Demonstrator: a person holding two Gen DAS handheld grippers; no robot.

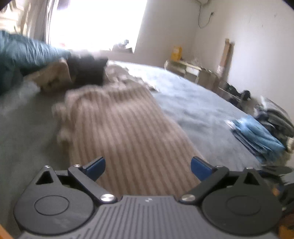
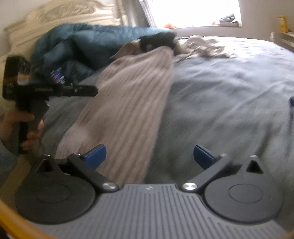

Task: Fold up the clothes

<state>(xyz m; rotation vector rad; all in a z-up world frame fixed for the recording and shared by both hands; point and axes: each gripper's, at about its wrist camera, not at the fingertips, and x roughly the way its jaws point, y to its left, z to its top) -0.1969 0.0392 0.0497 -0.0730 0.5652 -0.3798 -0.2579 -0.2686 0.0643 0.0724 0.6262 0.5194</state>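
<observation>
A beige ribbed knit garment lies stretched lengthwise on the grey-blue bed; in the right wrist view the same garment runs from near the camera up toward a pile of clothes. My left gripper is open just above the garment's near end, nothing between its blue pads. My right gripper is also open, over the garment's right edge and the bedsheet. The left gripper's body shows at the left of the right wrist view, held by a person's hand. Both views are blurred.
A teal puffy jacket, a black garment and a crumpled beige cloth lie at the bed's far end. Folded blue clothes are stacked at the right edge. A low shelf stands by the wall, a headboard at left.
</observation>
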